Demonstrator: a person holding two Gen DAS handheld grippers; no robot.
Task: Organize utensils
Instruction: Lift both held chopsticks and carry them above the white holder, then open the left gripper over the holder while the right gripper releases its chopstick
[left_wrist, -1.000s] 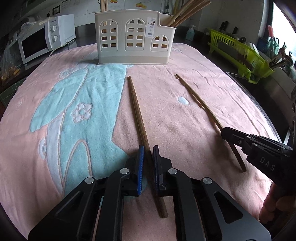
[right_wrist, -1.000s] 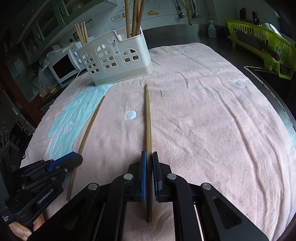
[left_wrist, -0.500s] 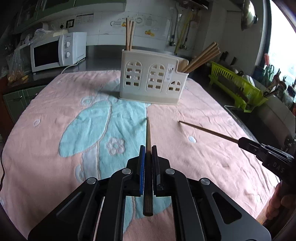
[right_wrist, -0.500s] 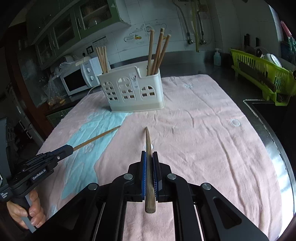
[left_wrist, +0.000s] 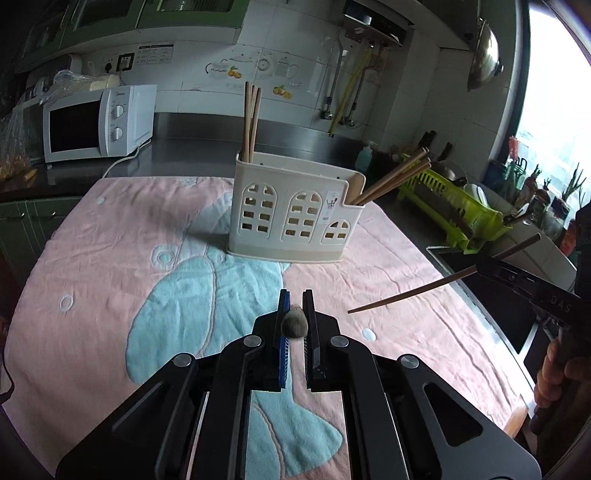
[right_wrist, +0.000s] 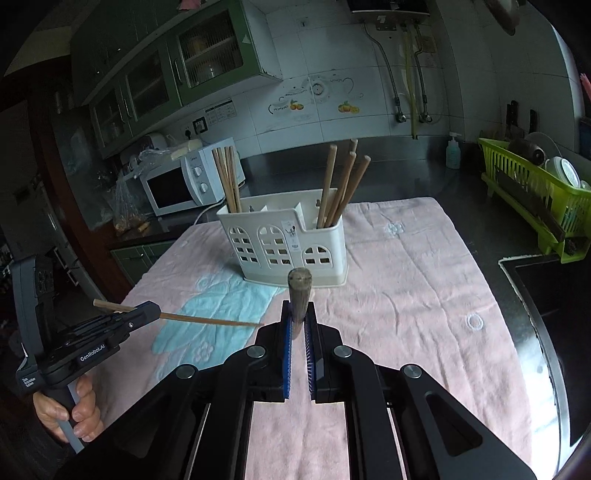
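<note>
A cream utensil holder (left_wrist: 291, 218) with arched holes stands at the far end of the pink towel (left_wrist: 110, 258); it also shows in the right wrist view (right_wrist: 288, 243). Several chopsticks stand in its left and right compartments. My left gripper (left_wrist: 296, 317) is shut on a wooden chopstick (left_wrist: 294, 325), seen end-on, held in the air. My right gripper (right_wrist: 298, 325) is shut on another wooden chopstick (right_wrist: 300, 291), its butt end tilted up. Each gripper and its chopstick shows in the other view, the right (left_wrist: 476, 269) and the left (right_wrist: 147, 314).
A white microwave (left_wrist: 96, 122) stands on the dark counter at the back left. A green dish rack (left_wrist: 458, 206) with dishes sits to the right, beside a dark sink (right_wrist: 554, 295). The towel (right_wrist: 406, 295) covers the table.
Both grippers have lifted their chopsticks off the towel and risen. The chopsticks have swung from lying flat to pointing along the camera axes, above the towel.
</note>
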